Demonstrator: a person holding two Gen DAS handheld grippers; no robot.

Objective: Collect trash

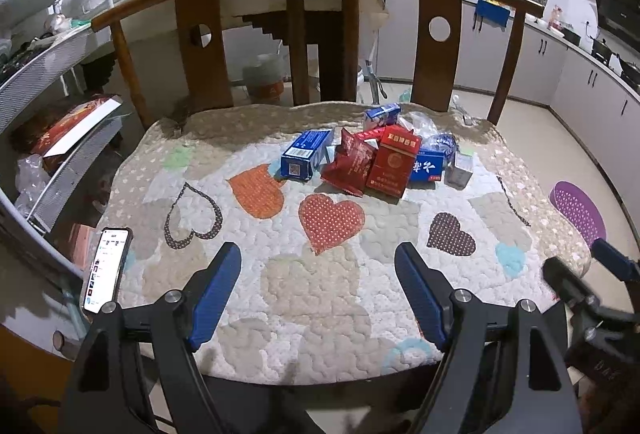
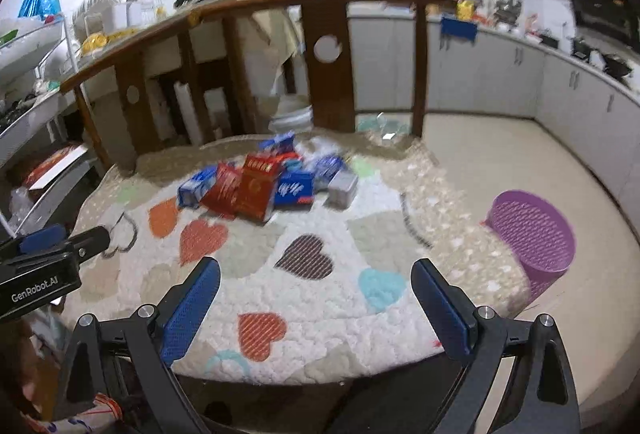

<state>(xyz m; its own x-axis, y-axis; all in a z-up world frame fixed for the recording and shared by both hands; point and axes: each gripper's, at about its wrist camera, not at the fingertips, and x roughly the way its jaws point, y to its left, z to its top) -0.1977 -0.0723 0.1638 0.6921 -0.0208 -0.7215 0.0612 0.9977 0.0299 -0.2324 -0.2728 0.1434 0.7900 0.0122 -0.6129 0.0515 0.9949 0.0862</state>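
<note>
left tool (image 1: 318, 254): jaws apart, nothing held
right tool (image 2: 316, 270): jaws wide apart, nothing held
trash pile (image 1: 372, 158): heaped on quilted cushion (image 1: 320, 294)
purple basket (image 2: 534, 238): on floor beside cushion

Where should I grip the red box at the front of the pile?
Judging by its pose, grip the red box across its two narrow side edges, near the top, coming from the front and above. It stands nearly upright, broad face toward the open right gripper. The red pouch crowds one side, a blue box the other, so enter high.
</note>
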